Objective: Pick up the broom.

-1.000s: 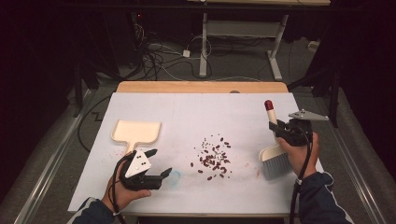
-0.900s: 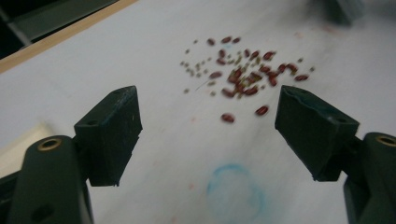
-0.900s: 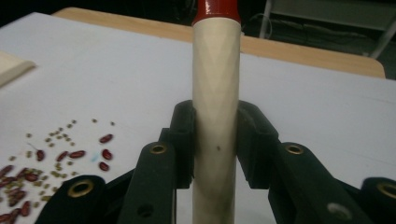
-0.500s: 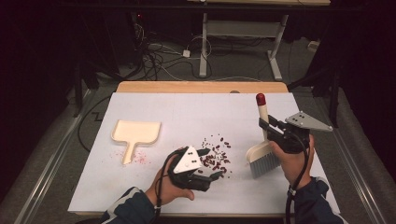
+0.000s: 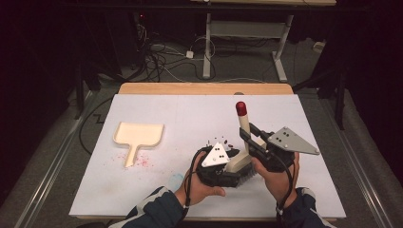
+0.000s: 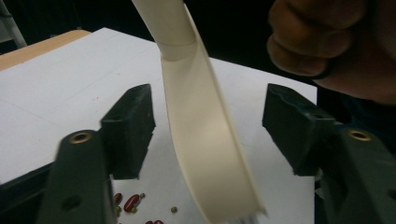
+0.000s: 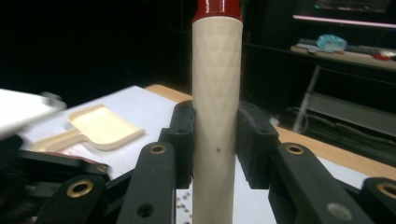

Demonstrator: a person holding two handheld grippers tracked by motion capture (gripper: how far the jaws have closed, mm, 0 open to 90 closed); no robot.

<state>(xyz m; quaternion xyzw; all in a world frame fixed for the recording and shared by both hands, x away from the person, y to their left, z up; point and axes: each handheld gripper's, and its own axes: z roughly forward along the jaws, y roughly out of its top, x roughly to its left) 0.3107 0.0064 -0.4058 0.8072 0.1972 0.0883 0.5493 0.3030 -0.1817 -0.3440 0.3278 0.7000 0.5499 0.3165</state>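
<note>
Right tongs (image 5: 247,142): pinching the cream plastic brush with red-tipped handle (image 5: 241,124).
Left tongs (image 6: 205,128): moved from the cream dustpan (image 5: 139,135) to the brush, closing around its head, not yet touching.

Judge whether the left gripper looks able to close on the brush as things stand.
Probably yes. The left gripper has its jaws either side of the brush's cream back, pads not touching it, nothing between. The right gripper holds the handle upright.
</note>
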